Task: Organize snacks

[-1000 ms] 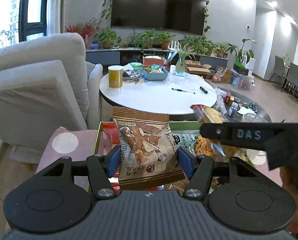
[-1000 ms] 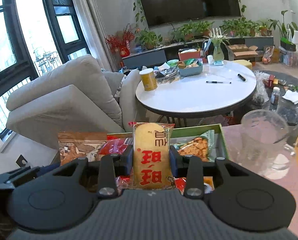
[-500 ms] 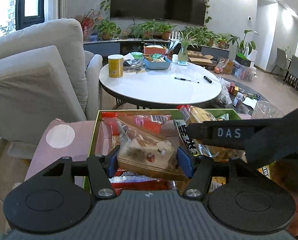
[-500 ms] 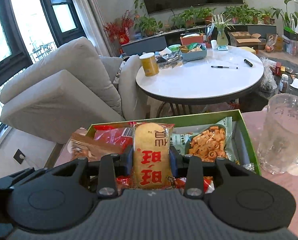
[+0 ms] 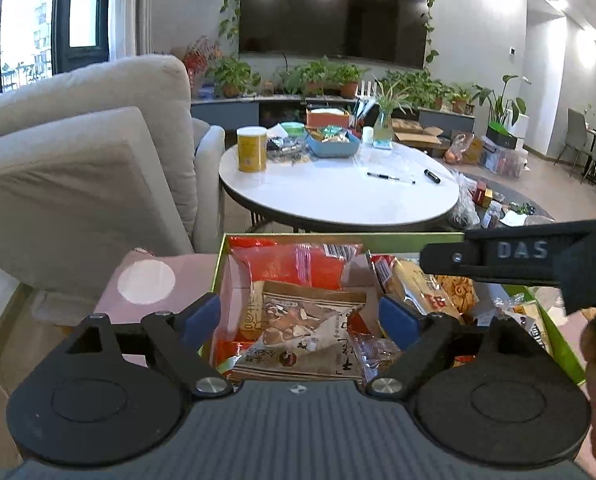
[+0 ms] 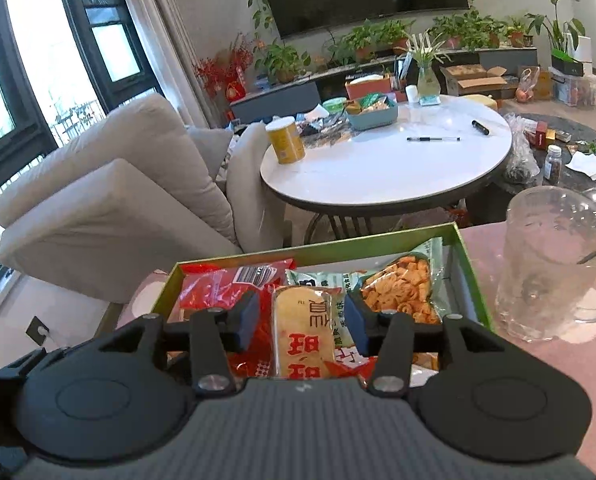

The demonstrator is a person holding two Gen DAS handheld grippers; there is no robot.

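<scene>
One green box (image 5: 219,264) stands on the pink surface (image 5: 178,268), and both pairs of tongs point down into it. Inside I can count about five or six snack packs, though some are half covered, so the exact number I cannot tell.

One brown pack (image 5: 306,328) with pictures of pieces lies flat in the box between the blue pads of the left tongs (image 5: 300,316). These jaws are opening and stand wide; a clear gap shows on each side of the pack, so the pads do not press it.

One yellow cracker pack (image 6: 304,332) with red characters stands between the pads of the right tongs (image 6: 300,322). These jaws are narrow, and the pads sit against its two sides, so they hold it, low over the other packs.

Just behind the left tongs lies one red pack (image 5: 294,260) with a barcode. To the right of the right tongs lies one clear pack of orange twisted snacks (image 6: 402,284).

Further right of the right tongs, outside the box, one clear glass jug (image 6: 554,264) stands on the surface. Beyond the box is one round white table (image 6: 382,168) with one yellow can (image 6: 285,140), and one beige sofa (image 6: 110,196) is to the left.
</scene>
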